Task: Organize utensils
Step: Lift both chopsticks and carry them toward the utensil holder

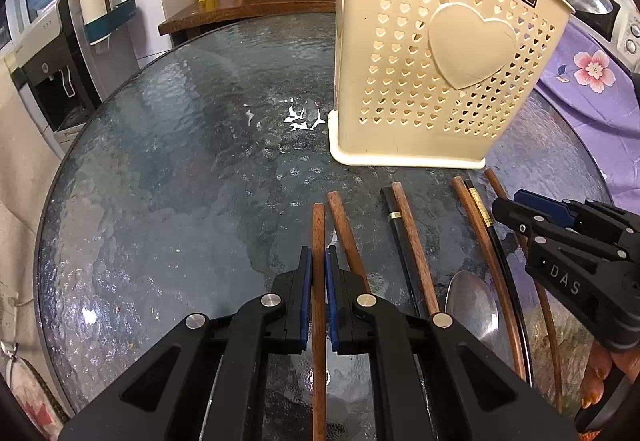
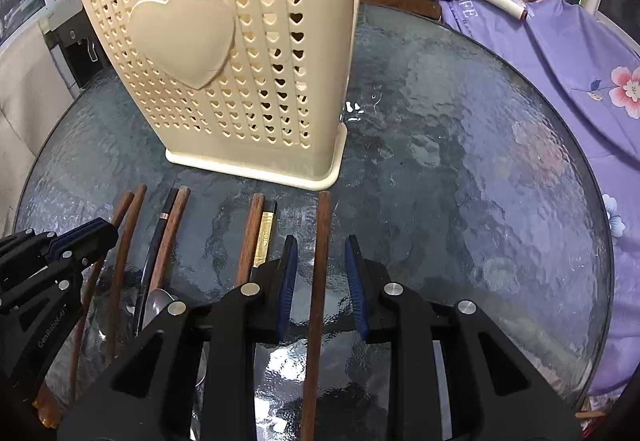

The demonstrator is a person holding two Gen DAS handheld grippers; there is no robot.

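Looks like the pickup step: both grippers are lined up on chopsticks at once, nothing in the holder (image 1: 436, 53) from what I can see (its inside is hidden from both cameras, so can't swear to it).

The left gripper (image 1: 319, 273) has its blue pads nearly closed around the leftmost brown chopstick (image 1: 319, 241). Only a sliver of gap shows each side, so I can't tell if it's actually pinching or just about to. The right gripper (image 2: 321, 273) is clearly wider open, straddling the rightmost brown chopstick (image 2: 320, 261) with daylight on both sides, holding nothing.

The rest of the utensils lie in a row on the glass table (image 1: 180, 181) between the two: more brown chopsticks, a couple of black ones with gold bands (image 1: 394, 216), and a spoon (image 1: 472, 305). The cream heart-pattern holder stands upright just beyond their tips.

My guess at what's next: close fully on each stick, lift without rolling it, tip it upright and drop it in from above.
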